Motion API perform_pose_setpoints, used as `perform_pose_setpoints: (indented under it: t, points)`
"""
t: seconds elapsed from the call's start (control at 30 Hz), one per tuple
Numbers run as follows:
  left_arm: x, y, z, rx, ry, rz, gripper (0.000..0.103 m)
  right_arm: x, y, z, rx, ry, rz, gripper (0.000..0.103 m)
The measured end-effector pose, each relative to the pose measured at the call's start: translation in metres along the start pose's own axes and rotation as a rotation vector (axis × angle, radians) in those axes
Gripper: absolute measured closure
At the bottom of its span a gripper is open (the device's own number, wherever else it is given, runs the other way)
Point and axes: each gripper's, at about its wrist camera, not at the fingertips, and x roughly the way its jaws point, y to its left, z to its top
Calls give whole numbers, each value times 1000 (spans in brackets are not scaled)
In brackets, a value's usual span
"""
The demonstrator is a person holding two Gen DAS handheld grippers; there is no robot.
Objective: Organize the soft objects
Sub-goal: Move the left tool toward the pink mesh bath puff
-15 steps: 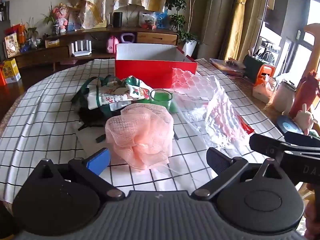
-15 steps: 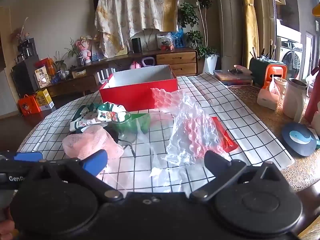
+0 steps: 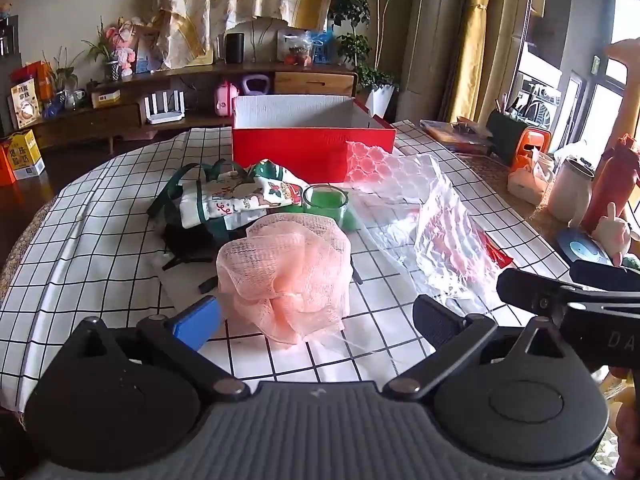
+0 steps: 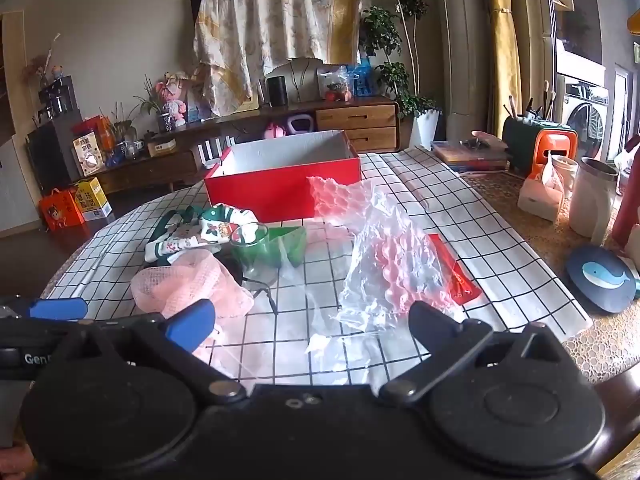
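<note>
A pink mesh bath pouf [image 3: 286, 276] lies on the checked tablecloth [image 3: 100, 220], just ahead of my left gripper [image 3: 316, 320], whose jaws stand wide open on either side of it without touching. Behind it are a Christmas-print cloth bag [image 3: 248, 196] with green straps and a green glass cup [image 3: 325, 200]. A crumpled sheet of bubble wrap [image 4: 388, 264] lies in front of my right gripper [image 4: 312, 322], which is open over thin clear plastic. An open red box [image 4: 280, 196], white inside, stands at the back. The pouf [image 4: 188, 284] shows at the right view's left.
A red envelope [image 4: 460, 280] lies partly under the bubble wrap. Along the table's right edge stand a white mug [image 4: 592, 196], a whale coaster [image 4: 602, 278], an orange tissue holder [image 4: 554, 152] and a red bottle [image 3: 612, 184]. Shelves and plants fill the room behind.
</note>
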Motion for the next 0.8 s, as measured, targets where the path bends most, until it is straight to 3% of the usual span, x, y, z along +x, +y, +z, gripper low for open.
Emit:
perform_pose_setpoints:
  t: [0.8]
  points:
    - [-26,-2,-1,9,-92,45,0,-28,7,-5,-22,-107,12,0]
